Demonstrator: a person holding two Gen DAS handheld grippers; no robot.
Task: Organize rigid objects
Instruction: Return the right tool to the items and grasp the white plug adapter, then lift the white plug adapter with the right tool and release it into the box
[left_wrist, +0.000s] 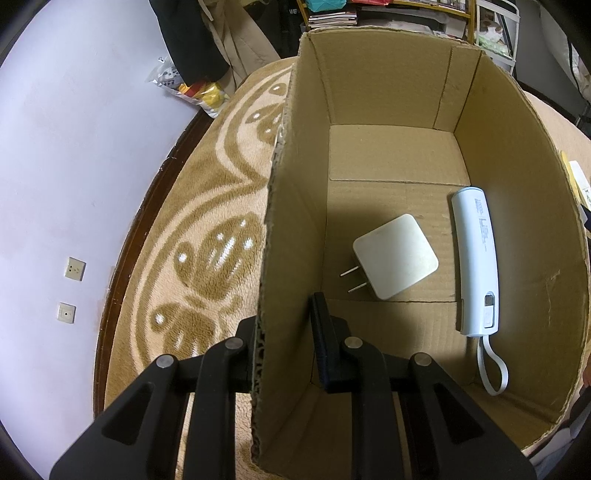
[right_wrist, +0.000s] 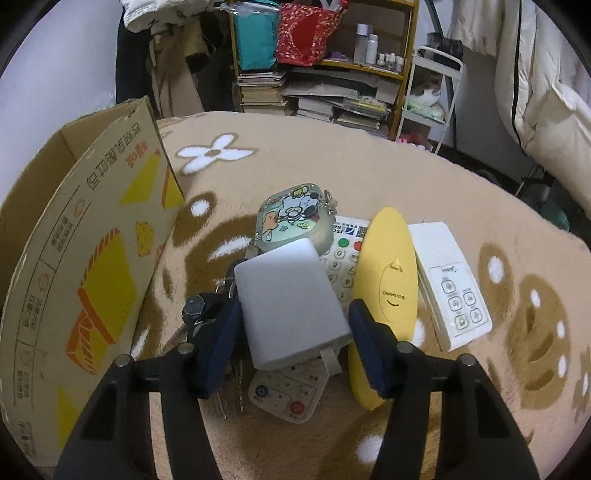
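Already, two items lay inside the cardboard box: a plug adapter and a power bank. Left gripper jaws pinched the box wall; right gripper jaws, wide apart, straddled a white charger atop the unsorted pile on the carpet.

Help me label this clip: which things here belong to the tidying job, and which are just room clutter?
Part of the job:
cardboard box
square charger
white power bank
grey block between the right gripper fingers
yellow remote
white remote
cartoon case

Just lying about:
bookshelf
patterned rug
wall sockets
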